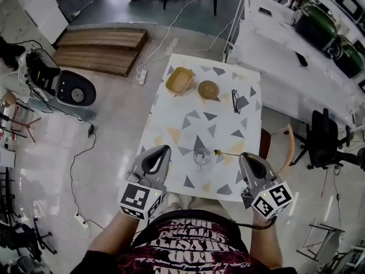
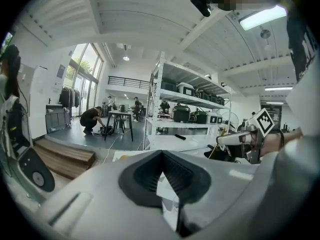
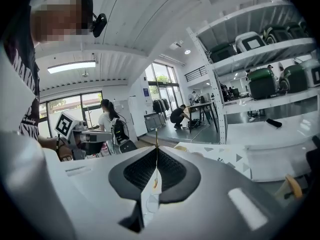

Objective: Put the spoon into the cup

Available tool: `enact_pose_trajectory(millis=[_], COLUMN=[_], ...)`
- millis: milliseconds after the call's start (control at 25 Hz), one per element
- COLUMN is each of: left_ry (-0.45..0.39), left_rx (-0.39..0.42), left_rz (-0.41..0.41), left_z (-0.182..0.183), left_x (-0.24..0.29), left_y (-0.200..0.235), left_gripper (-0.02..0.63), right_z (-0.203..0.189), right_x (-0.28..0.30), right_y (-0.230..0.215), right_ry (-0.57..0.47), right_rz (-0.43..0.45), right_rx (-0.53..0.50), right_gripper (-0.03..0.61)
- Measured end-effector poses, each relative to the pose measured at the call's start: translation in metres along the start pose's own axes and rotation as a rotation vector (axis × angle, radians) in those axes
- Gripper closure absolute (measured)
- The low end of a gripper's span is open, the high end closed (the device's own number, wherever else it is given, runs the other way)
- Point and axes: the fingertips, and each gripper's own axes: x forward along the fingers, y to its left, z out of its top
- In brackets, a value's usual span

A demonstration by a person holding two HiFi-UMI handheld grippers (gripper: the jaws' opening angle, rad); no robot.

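A clear glass cup (image 1: 201,157) stands near the front of the patterned table (image 1: 188,119). A slim golden spoon (image 1: 225,153) lies level in the air, its bowl end just right of the cup's rim. My right gripper (image 1: 244,156) is shut on the spoon's handle. In the right gripper view the spoon (image 3: 156,156) shows as a thin line between the closed jaws of the right gripper (image 3: 156,149). My left gripper (image 1: 162,150) hangs at the table's left front edge, shut and with nothing in it. The left gripper (image 2: 161,154) shows closed jaws in its own view.
A yellow dish (image 1: 179,80), a brown bowl (image 1: 208,89) and a pair of glasses (image 1: 235,100) lie at the table's far end. White shelving (image 1: 296,56) stands to the right, and a chair (image 1: 288,144) sits by the table's right side. Cables cross the floor at left.
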Motion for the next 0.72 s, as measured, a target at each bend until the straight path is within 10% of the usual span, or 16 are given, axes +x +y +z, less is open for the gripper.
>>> enact_pose_trajectory(millis=[720], left_ry=[0.15], left_rx=[-0.063], left_rz=[0.047], left_z=[-0.069], left_x=[0.05], left_y=[0.013], left_gripper=[0.614], right_z=[-0.088], right_x=[0.059], right_y=[-0.039], right_ry=[0.197], right_rz=[0.095], right_rx=[0.087], right_gripper=[0.543])
